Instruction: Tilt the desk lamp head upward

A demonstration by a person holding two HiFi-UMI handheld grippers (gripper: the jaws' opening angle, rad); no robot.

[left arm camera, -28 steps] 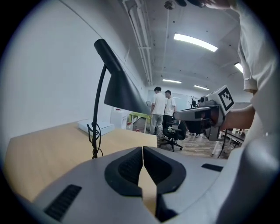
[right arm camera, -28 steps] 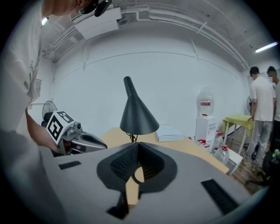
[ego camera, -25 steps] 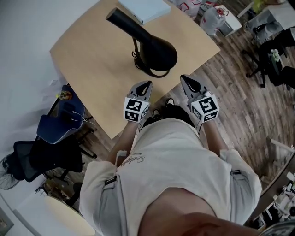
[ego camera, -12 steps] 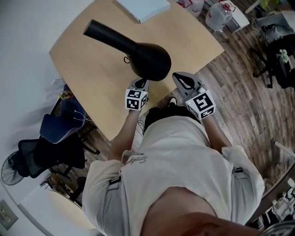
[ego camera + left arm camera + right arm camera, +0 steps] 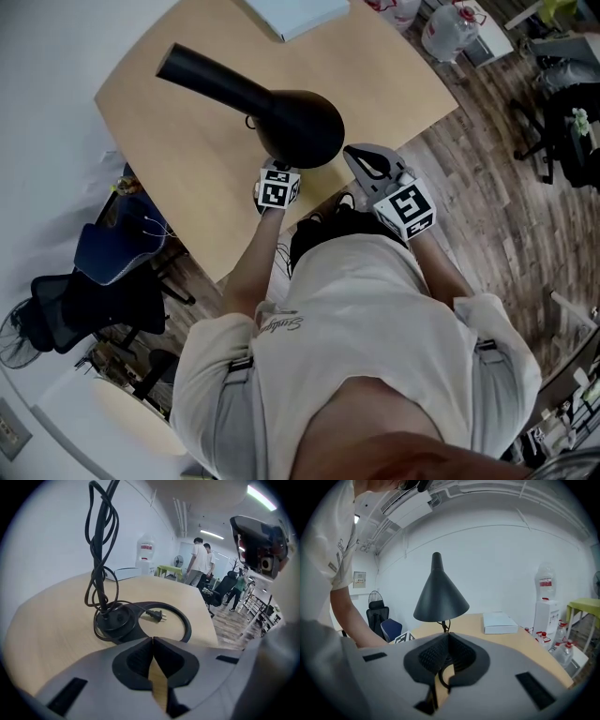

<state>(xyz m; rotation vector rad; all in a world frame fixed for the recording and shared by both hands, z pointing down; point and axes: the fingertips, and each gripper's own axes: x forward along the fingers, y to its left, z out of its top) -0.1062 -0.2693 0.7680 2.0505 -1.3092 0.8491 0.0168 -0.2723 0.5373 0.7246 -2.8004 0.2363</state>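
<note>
Desk [image 5: 187, 122] of pale wood on a plank floor [image 5: 487, 187], white walls around. A flat white box [image 5: 298, 13] lies at its far end. I see the black lamp [image 5: 281, 117] standing near the front edge. My left hand-held gripper [image 5: 153, 641] and right hand-held gripper [image 5: 447, 637] are both pressed together, empty, just before it.

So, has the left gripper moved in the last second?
Yes. In the head view the left gripper has moved forward from the table edge, farther over the tabletop, and its tips now sit under the lamp head.
</note>
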